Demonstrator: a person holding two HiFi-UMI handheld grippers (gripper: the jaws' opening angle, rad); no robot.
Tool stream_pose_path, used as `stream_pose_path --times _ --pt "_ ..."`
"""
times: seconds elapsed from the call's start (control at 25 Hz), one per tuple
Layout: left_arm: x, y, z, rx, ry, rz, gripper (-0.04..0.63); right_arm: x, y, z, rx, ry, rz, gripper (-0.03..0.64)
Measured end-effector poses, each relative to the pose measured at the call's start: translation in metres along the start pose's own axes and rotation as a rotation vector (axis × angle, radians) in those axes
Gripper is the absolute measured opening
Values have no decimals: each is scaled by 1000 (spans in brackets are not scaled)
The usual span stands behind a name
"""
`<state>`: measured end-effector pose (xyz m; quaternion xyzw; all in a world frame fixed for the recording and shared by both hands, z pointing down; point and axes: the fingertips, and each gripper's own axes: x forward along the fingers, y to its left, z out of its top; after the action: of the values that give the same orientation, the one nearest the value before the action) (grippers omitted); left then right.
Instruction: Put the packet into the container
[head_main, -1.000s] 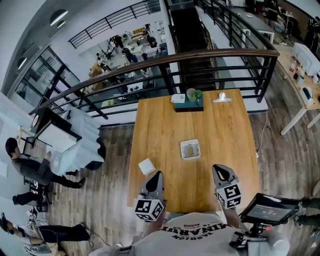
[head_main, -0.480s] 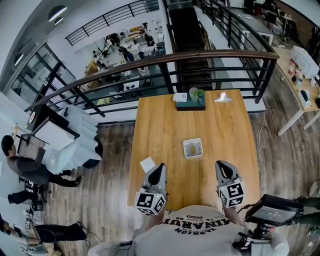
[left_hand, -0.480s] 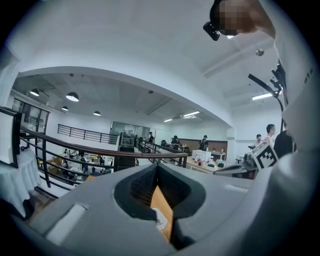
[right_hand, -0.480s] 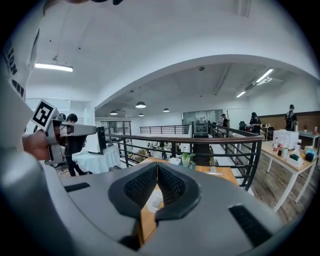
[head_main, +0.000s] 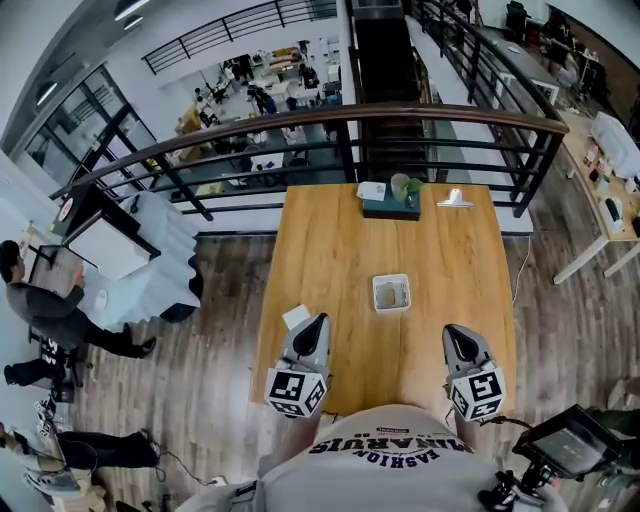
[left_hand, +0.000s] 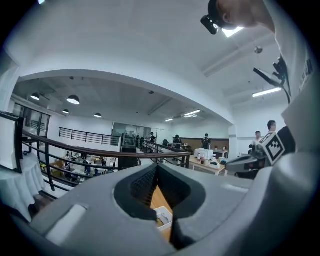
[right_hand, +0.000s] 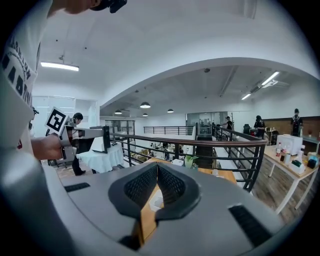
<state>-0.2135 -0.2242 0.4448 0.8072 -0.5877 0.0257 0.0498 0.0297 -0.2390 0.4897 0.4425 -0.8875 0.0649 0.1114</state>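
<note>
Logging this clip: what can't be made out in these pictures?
Head view: what the brownish patch inside the container is; too small.
Head view: any print on the white packet; too small.
Left gripper view: most of the table, hidden by the left gripper's body.
Right gripper view: the same, behind the right gripper's body.

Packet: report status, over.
Left gripper and right gripper shut, empty, over the table's near edge. White packet on the table beside the left gripper, outside the container. Nothing lying between them.
</note>
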Motion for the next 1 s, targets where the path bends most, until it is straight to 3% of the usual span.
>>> stream_pose_path --times 0.28,0.52,0.68,1.0 --pt "7 -25 -1 15 10 -63 3 -6 -7 -5 10 8 -20 8" --pt "19 -38 -27 -10 55 -144 3 -5 -10 -5 25 2 -35 9" --pt "23 -15 -57 14 134 -102 3 -8 -9 -11 39 13 -41 8" --pt "39 59 -139 147 361 -25 26 -12 -15 -20 48 26 -57 8"
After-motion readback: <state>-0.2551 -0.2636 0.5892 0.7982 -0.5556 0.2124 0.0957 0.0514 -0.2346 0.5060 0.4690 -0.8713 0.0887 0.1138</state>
